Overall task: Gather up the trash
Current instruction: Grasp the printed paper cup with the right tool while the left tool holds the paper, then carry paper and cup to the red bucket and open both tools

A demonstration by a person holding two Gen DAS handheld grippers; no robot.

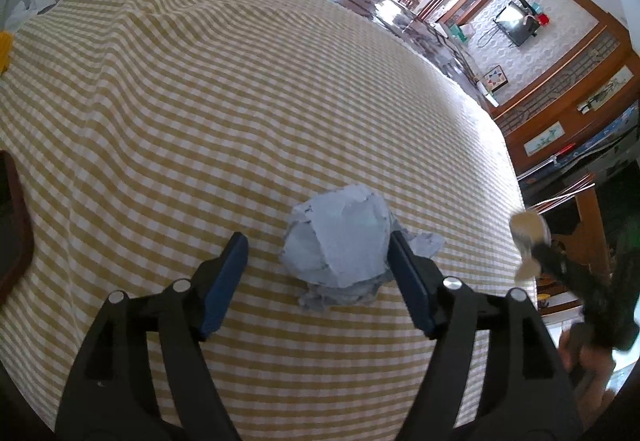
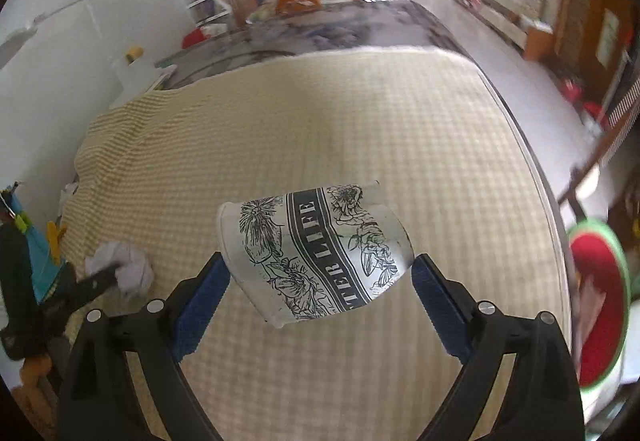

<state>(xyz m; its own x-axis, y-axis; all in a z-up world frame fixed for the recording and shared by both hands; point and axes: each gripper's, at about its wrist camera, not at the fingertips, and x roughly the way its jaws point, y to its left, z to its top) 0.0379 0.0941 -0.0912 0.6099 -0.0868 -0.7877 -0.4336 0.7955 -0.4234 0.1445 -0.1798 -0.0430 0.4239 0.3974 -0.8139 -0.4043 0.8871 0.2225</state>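
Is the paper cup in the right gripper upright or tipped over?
Tipped. The paper cup lies sideways between the right gripper's fingers, its printed band running diagonally, above the checked tablecloth.

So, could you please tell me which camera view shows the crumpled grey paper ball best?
The left wrist view: the crumpled grey paper ball lies close and sharp on the checked cloth. In the right wrist view it is small, blurred, at the far left edge.

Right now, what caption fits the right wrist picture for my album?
The right gripper holds a flower-printed paper cup sideways above the checked tablecloth.
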